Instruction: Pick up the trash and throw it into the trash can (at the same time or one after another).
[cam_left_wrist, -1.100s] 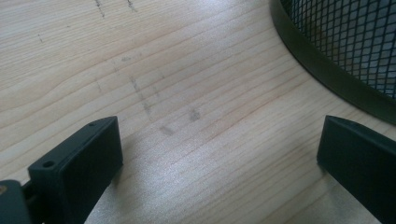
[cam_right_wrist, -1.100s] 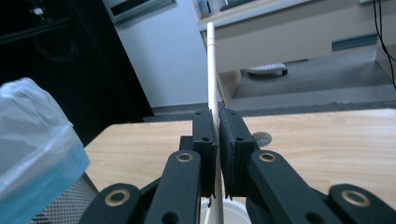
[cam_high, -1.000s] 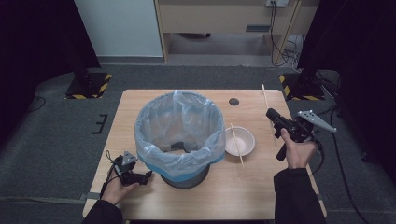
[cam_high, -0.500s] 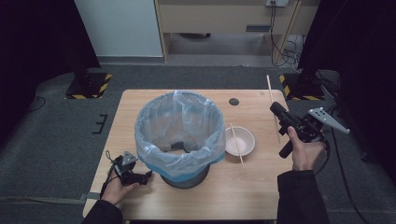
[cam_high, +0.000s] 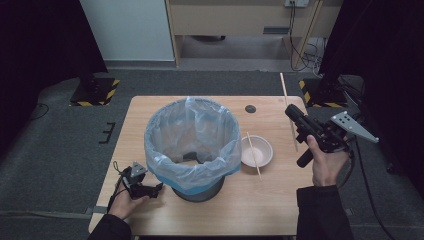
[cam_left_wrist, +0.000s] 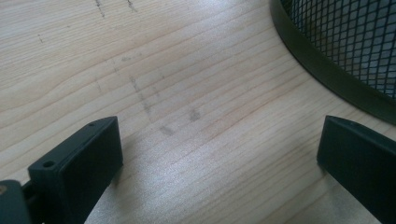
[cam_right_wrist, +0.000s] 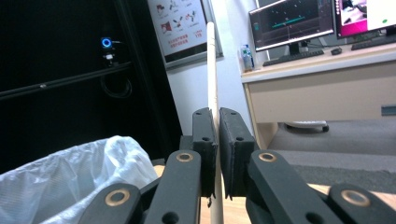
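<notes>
A: How is the lined bin (cam_high: 192, 142) sitting relative to the tongs?

B: It is standing just beside the left gripper (cam_high: 150, 190), whose jaws are gaping wide over bare table (cam_left_wrist: 187, 93), and well to the left of the right gripper (cam_high: 291, 112).

A: And the chopstick (cam_high: 288, 107)?

B: The right gripper is pinching it mid-length, ends sticking out above and below. It is looking light, stiff and slick, so a mid-shaft grip seems best.
</notes>
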